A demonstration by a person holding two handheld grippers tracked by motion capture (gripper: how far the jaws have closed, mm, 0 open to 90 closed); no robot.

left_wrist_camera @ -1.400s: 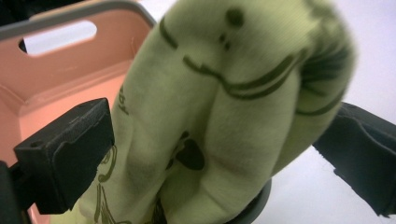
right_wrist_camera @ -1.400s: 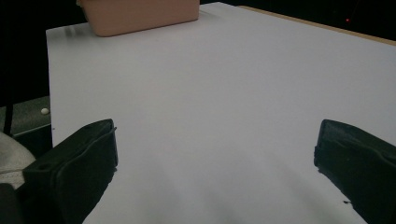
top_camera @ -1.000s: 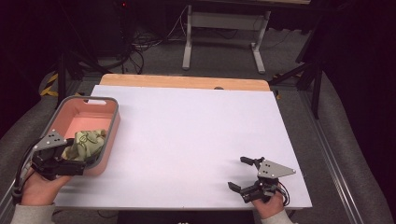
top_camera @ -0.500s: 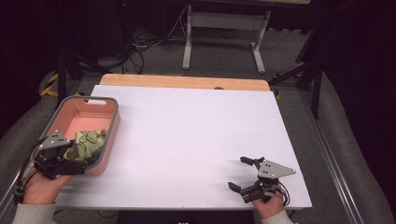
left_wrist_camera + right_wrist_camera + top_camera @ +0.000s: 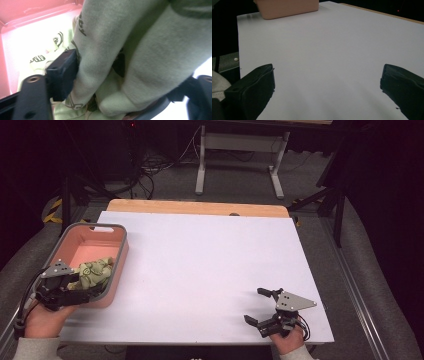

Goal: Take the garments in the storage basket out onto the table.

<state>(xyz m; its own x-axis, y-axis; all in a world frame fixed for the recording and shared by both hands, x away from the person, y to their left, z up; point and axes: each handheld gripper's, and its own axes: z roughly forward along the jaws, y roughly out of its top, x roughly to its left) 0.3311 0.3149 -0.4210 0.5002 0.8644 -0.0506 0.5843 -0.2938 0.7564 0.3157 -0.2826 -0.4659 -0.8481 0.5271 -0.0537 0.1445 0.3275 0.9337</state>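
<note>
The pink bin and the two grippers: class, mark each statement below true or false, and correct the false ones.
1. The pale green cloth lies in the pink bin. True.
2. The left gripper has cloth between its jaws. True: its jaws have just been closing and the cloth sits between them in the left gripper view.
3. The right gripper holds a corner of the cloth. False: it rests open on the bare white board, with nothing between its jaws.
4. The pink bin stands at the board's right edge. False: it stands at the left edge, in front of the left gripper.
5. A second bin stands beside the right gripper. False: only white board lies around it.
</note>
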